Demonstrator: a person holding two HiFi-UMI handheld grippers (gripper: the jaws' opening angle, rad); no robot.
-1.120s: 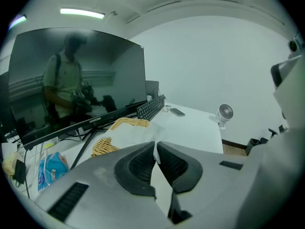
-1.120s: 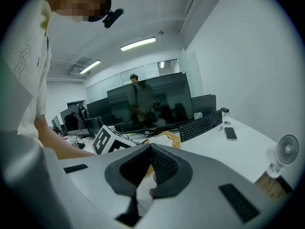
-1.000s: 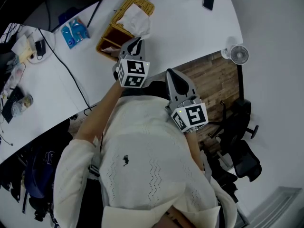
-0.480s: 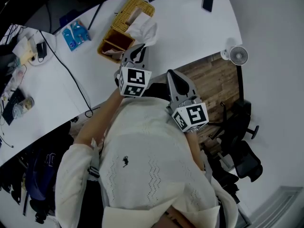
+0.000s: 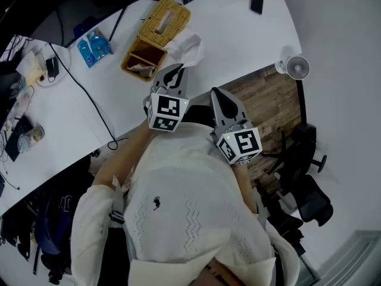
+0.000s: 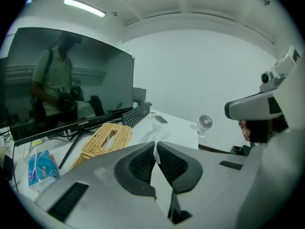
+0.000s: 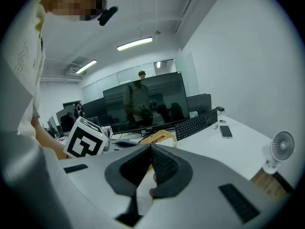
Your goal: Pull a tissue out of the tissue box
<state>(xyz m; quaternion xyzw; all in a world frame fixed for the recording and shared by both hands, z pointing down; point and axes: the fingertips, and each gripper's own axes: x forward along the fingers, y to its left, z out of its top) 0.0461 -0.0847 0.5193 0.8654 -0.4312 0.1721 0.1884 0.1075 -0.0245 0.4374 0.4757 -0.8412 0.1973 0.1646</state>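
A white tissue [image 5: 186, 45] is clamped by the left gripper [image 5: 176, 71] beside the wicker tissue box [image 5: 166, 18]; the right gripper [image 5: 218, 95] is closed on nothing

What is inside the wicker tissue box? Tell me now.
The tissue box has a woven lid that covers its contents; only the slot shows. Its open end compartment holds small pale items, too small to identify.

The location was an office. A long white desk [image 5: 250, 40] carried a wide monitor [image 7: 143, 99], a black keyboard [image 7: 196, 124], a phone [image 5: 256, 0] and trailing cables [image 5: 83, 88]. A small fan [image 5: 296, 68] stood at the desk's edge. Black swivel chairs [image 5: 309, 195] stood on the wood-pattern floor [image 5: 262, 94]. Strip lights [image 7: 135, 44] were fitted to the ceiling.
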